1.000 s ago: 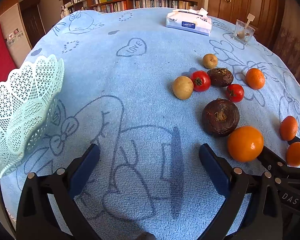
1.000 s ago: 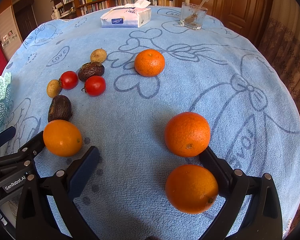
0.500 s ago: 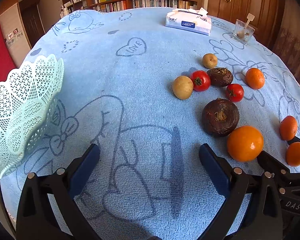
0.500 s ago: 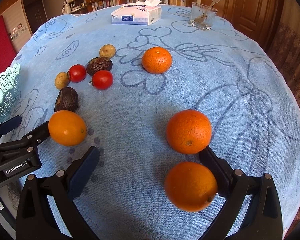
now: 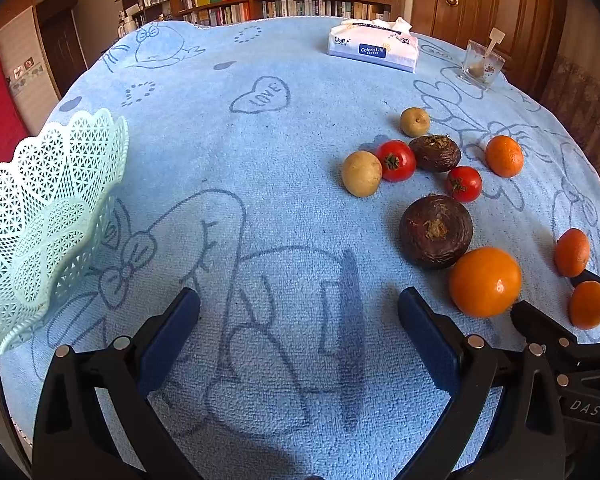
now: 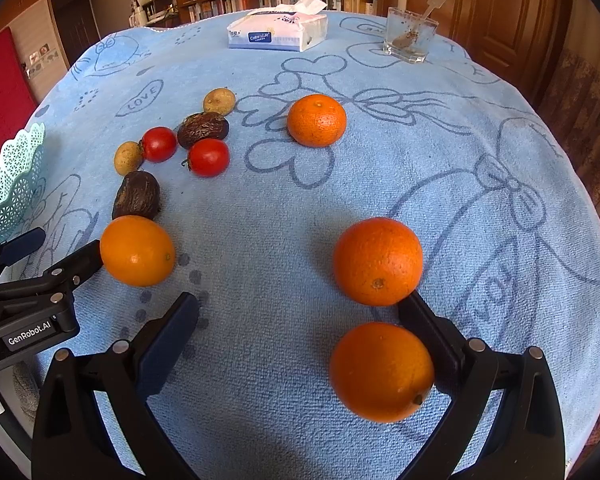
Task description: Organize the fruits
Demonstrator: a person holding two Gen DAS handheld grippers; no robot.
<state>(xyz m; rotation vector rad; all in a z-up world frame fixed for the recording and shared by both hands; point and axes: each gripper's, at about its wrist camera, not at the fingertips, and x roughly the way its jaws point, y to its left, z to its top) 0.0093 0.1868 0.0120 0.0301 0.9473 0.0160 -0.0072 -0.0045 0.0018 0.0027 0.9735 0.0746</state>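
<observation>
Tablecloth: blue terry, looped pile, line drawings, a heart reading "LOVE".
Basket: mint plastic lattice, scalloped rim, at the table's left edge.
Left gripper: jaws wide, nothing between; arm printed "GenRobot.AI".
Right gripper: jaws wide, one orange beside the right pad.
Tissue pack: soft wrap, "ColorsLife".
Fruits: glossy tomatoes, wrinkled dark fruit, loose on the cloth, apart from the basket.
</observation>
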